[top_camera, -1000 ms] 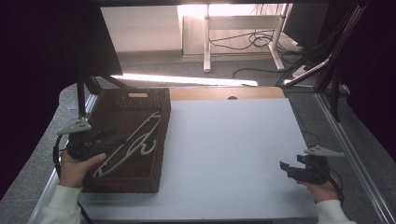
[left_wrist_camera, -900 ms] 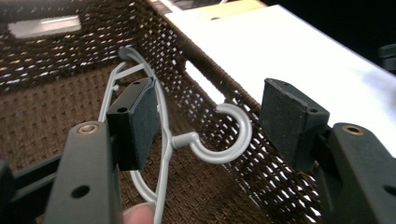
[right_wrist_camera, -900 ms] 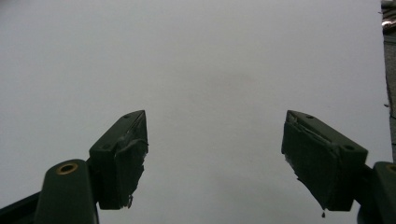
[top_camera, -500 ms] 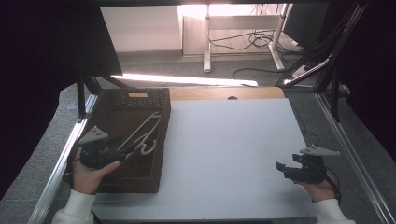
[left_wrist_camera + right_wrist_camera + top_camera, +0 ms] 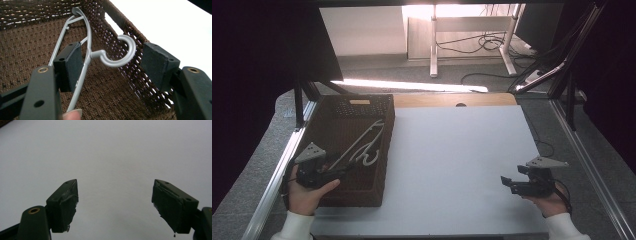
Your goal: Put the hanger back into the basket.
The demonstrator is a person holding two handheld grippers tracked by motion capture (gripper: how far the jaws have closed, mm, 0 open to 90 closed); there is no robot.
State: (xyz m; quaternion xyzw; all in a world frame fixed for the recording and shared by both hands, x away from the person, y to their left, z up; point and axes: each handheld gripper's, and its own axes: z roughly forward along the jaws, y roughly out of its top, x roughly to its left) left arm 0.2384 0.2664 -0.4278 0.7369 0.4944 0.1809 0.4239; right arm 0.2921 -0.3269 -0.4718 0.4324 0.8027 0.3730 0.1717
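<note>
Grey plastic hanger (image 5: 85, 53) w/ curled hook is lying in the brown woven basket (image 5: 343, 197) at the white table's (image 5: 452, 160) left edge, sitting between the left gripper's (image 5: 111, 63) wide-open jaws, just been opening, while the right gripper (image 5: 508, 182) is hovering agape, empty, over bare table w/ dark floor beyond.

No text, brand, number or sign is showing clearly enough to be read. A small pale label (image 5: 359, 102) is sitting on the far wall of the dark brown woven rectangular basket (image 5: 332, 137), but whatever is printed on it is staying too small and blurred.
</note>
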